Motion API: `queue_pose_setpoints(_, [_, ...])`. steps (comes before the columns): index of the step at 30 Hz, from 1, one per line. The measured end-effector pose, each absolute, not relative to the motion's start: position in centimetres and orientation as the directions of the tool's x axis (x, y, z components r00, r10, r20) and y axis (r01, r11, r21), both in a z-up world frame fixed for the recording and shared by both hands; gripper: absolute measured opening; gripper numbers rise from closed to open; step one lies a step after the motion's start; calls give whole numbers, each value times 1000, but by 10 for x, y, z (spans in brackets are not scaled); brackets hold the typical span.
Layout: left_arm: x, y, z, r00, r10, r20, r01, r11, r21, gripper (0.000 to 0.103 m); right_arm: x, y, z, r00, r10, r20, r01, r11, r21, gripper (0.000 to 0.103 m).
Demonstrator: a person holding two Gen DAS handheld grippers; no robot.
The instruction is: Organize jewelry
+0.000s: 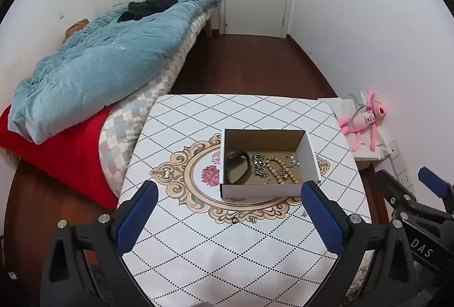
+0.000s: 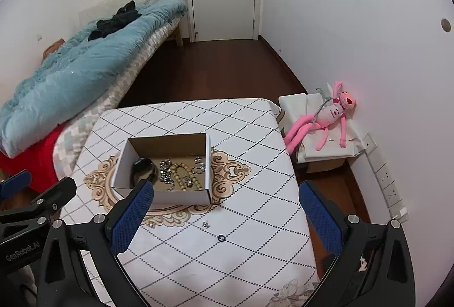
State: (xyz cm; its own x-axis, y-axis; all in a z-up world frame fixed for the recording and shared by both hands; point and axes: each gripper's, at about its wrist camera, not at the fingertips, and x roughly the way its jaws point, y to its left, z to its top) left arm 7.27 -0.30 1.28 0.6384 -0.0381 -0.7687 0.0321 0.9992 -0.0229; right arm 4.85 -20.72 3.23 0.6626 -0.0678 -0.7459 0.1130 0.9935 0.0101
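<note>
left gripper (image 1: 229,195): wide open, empty | right gripper (image 2: 227,195): wide open, empty | box (image 1: 262,190): jewelry inside | ring (image 2: 221,238): loose on table (image 2: 198,264)

Both views are evenly and fairly brightly lit by soft indoor light from above, with only faint shadows — the cardboard box (image 1: 265,190) throws a thin dark edge onto the tablecloth (image 1: 215,250). The white walls (image 2: 354,23) look slightly washed out, with a pinkish tint beside the pink plush toy (image 2: 332,114). Fisheye bending curves straight lines strongly toward the black-cornered rims — focus is sharp centrally, softer at the margins.
</note>
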Motion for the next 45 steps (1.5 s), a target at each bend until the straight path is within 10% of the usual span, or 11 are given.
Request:
queue_pose_setpoints(14, [81, 24, -89, 492, 79, -867, -77, 996, 47, 103, 58, -240, -89, 472, 35, -881, 169, 977, 129, 99])
queue_pose_setpoints(21, [81, 36, -141, 388, 93, -917, -91, 994, 63, 103, 61, -239, -161, 403, 60, -913, 183, 973, 144, 79])
queue_pose_setpoints(30, [87, 28, -160, 354, 90, -931, -63, 995, 72, 103, 56, -217, -175, 484, -19, -875, 114, 993, 42, 15])
queue_pose_setpoints(40, [103, 12, -171, 366, 49, -929, -6, 999, 50, 101, 52, -221, -161, 524, 17, -852, 110, 990, 88, 13])
queue_pose_setpoints(45, [112, -5, -180, 352, 29, -936, 55, 997, 52, 64, 53, -219, -156, 530, 24, -848, 106, 990, 95, 13])
